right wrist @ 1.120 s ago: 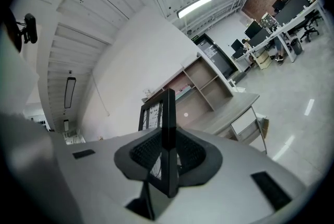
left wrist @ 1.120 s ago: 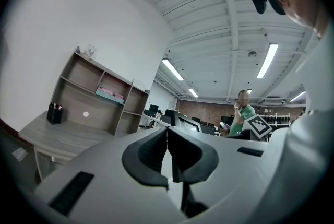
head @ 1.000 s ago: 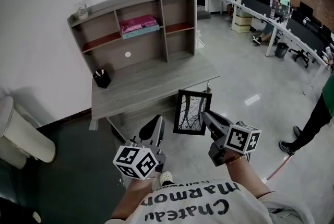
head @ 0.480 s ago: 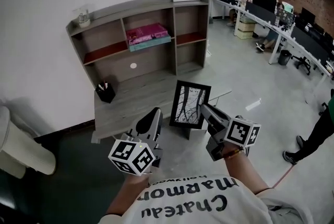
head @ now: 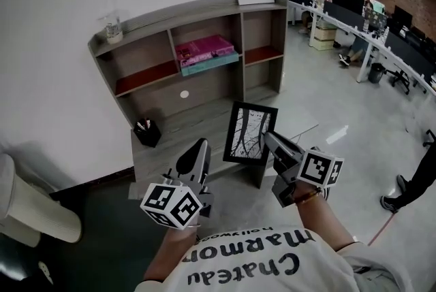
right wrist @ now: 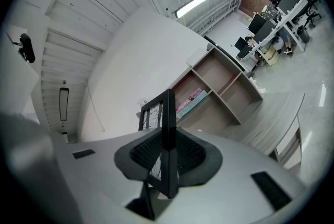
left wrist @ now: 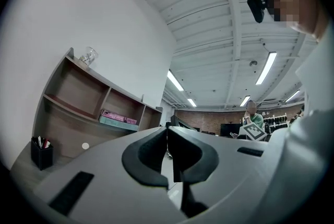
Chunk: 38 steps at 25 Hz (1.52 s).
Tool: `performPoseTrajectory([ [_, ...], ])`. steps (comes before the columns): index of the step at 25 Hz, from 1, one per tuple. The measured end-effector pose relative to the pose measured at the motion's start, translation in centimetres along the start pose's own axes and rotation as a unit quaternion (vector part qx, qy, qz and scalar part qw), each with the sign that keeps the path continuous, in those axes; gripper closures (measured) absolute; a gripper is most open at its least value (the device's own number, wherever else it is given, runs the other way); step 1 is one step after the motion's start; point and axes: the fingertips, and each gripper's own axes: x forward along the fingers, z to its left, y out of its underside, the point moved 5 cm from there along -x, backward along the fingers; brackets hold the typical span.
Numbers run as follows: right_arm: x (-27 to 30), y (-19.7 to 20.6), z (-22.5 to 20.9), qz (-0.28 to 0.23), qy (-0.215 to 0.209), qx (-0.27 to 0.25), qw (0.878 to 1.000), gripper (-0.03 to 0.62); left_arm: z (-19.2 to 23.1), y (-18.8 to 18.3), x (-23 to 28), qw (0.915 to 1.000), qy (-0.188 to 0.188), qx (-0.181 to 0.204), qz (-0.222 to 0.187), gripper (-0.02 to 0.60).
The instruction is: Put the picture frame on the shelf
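Observation:
A black picture frame (head: 249,133) with a bare-branches print is held upright in the air in front of the desk. My right gripper (head: 270,141) is shut on the frame's right edge; in the right gripper view the frame (right wrist: 166,134) stands edge-on between the jaws. My left gripper (head: 199,152) hangs to the frame's left, shut and holding nothing, its jaws (left wrist: 168,154) closed together. The grey wooden shelf unit (head: 193,52) stands on the desk against the white wall, ahead of both grippers.
On the shelf lie pink and teal books (head: 206,53); a glass jar (head: 113,28) stands on its top left. A black pen holder (head: 146,133) sits on the desk (head: 180,141). A white cylinder (head: 30,205) is at left. Office desks (head: 354,18) and a person's leg (head: 412,182) are at right.
The view has drawn closer to the desk and shelf. The frame has risen slightly with the right gripper still shut on it. The left gripper stays beside it.

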Motion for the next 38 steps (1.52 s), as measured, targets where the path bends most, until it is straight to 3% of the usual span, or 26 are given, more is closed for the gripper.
performPoseTrajectory([
  [4,2.8,1.5,-0.1,0.004,0.003,0.002,1.0,0.505,3.2,0.7,-0.6,1.0,-0.002,-0.006,0.006,0.564],
  [8,2.2,0.6,0.4,-0.003,0.002,-0.001,1.0,0.505,3.1,0.6,-1.6,0.9998,-0.017,-0.01,0.008,0.563],
  [17,2.6,1.6,0.5,0.0,0.015,-0.008,1.0,0.505,4.6,1.2,-2.3,0.9996,-0.012,-0.019,0.02,0.563],
  [24,3.4,2.0,-0.7,0.017,0.035,-0.002,0.999,0.505,5.4,2.4,-1.5,0.9987,-0.014,-0.041,0.028,0.563],
  [34,4.3,2.1,-2.3,0.049,0.029,0.01,0.998,0.505,5.4,3.8,-1.3,0.9969,-0.035,-0.049,0.051,0.563],
  [38,8.3,1.6,-3.7,0.053,0.025,0.016,0.998,0.505,8.8,3.8,1.2,0.9962,-0.035,-0.06,0.053,0.563],
])
